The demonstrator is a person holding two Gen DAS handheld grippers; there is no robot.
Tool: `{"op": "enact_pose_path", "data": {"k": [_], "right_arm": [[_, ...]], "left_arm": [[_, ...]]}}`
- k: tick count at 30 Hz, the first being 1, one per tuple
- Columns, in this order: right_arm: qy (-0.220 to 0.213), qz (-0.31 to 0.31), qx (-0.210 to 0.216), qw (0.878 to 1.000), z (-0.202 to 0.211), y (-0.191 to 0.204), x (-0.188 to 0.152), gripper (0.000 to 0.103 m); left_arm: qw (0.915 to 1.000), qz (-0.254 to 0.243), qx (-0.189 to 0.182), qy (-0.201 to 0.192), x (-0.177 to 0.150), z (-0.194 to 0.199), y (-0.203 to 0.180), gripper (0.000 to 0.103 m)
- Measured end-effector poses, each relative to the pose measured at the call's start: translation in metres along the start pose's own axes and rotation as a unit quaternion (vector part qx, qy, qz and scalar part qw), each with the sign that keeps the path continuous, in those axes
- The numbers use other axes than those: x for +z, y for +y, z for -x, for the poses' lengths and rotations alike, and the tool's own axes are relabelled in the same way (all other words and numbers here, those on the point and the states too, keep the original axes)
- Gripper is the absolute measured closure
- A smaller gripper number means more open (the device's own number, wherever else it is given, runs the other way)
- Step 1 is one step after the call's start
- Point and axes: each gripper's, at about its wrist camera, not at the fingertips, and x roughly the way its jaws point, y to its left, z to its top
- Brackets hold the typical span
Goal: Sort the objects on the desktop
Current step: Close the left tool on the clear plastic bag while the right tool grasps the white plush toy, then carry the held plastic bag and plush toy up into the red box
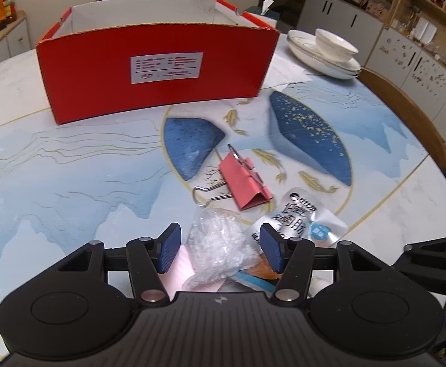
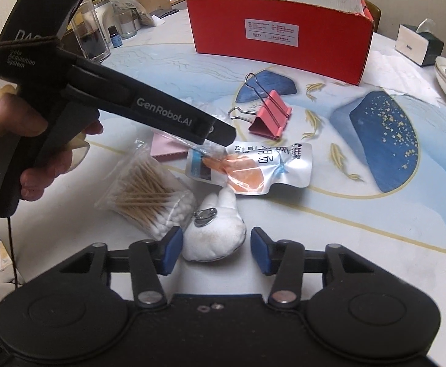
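My left gripper is open, its blue pads either side of a clear plastic bag of white bits. The bag lies over a pink pad and beside a silver snack pouch. A pink binder clip lies beyond. My right gripper is open around a white plush toy with a metal clasp. A bag of cotton swabs lies to its left. The pouch, the clip and the left gripper's body show in the right wrist view. A red cardboard box stands open at the back.
Stacked white plates and a bowl sit back right of the box. A tissue box stands right of the red box. Glass jars and a small bottle stand at the far left. The table edge curves on the right.
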Motion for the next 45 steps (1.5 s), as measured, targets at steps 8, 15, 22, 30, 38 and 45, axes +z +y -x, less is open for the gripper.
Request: {"op": "enact_pose_path", "data": {"k": [8, 15, 22, 30, 38, 45], "right_arm": [[0.000, -0.012, 0.011, 1.000, 0.000, -0.002, 0.001, 0.063], [-0.005, -0.029, 0.015, 0.999, 0.004, -0.009, 0.002, 0.066], [-0.012, -0.037, 0.023, 0.999, 0.013, -0.011, 0.002, 0.067], [-0.031, -0.048, 0.020, 0.998, 0.035, -0.015, 0.007, 0.069], [-0.061, -0.055, 0.007, 0.997, 0.052, -0.020, 0.018, 0.069], [-0.082, -0.065, -0.002, 0.995, 0.066, -0.028, 0.038, 0.069]], "left_arm": [[0.9999, 0.007, -0.010, 0.008, 0.002, -0.004, 0.002, 0.061], [0.9997, 0.018, -0.017, 0.008, 0.002, -0.003, 0.004, 0.074], [0.9993, 0.029, -0.023, 0.002, 0.003, 0.007, 0.004, 0.075], [0.9981, 0.051, -0.032, -0.009, 0.006, 0.029, 0.008, 0.075], [0.9973, 0.059, -0.038, -0.022, 0.013, 0.047, 0.009, 0.075], [0.9956, 0.072, -0.053, -0.028, 0.029, 0.064, 0.009, 0.075]]}}
